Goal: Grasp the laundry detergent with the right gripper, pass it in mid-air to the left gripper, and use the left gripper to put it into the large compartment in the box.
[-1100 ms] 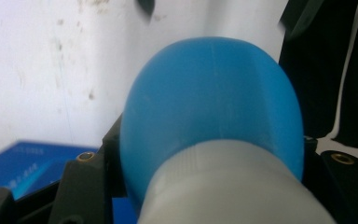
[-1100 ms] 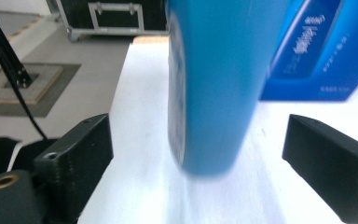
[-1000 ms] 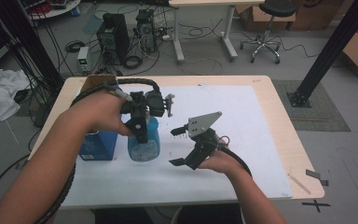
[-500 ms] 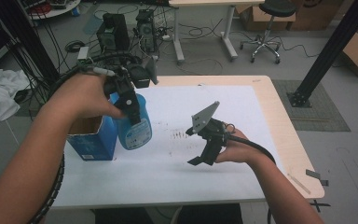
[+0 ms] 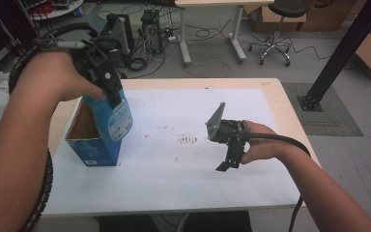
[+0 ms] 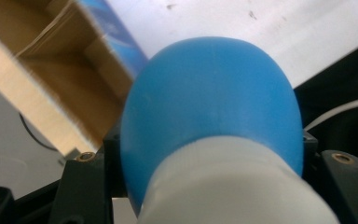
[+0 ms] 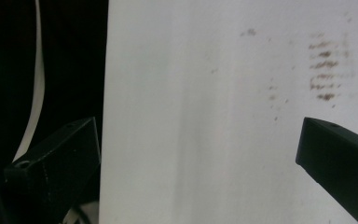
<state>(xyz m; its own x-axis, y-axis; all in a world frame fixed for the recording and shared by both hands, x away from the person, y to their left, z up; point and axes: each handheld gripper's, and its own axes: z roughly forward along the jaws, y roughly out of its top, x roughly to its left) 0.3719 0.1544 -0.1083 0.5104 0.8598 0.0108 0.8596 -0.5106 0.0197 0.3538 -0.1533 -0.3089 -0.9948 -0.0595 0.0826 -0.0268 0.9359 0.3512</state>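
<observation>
Now the right gripper [image 5: 226,162] hung low over the near-right part of the white sheet [image 5: 183,169], jaws spread wide with nothing between them; they had just been opening a little more. In the right gripper view both black jaws stood far apart over bare sheet, with the sheet's edge running down the left and a patch of brown marks [image 7: 325,70] ahead. Compared with a second earlier, this gripper had shifted right and slightly toward the near edge, away from the bottle.

The left gripper [image 5: 107,84] was clamped on the blue bottle [image 5: 112,116] near its pale top, jaws squeezed around the neck. The bottle had come up off the table: a second earlier it stood on the sheet beside the blue box [image 5: 92,145], now it hung tilted over the box's right wall, its base at the open top. The left gripper view showed the bottle's blue shoulder [image 6: 209,107] close up and the box's brown inside [image 6: 51,88] beyond it.

The box sat at the sheet's left edge, same spot as before. Middle and right of the sheet lay open. Far edge of the table [image 5: 270,87] was free, floor cables and a stool [image 5: 275,29] behind it.
</observation>
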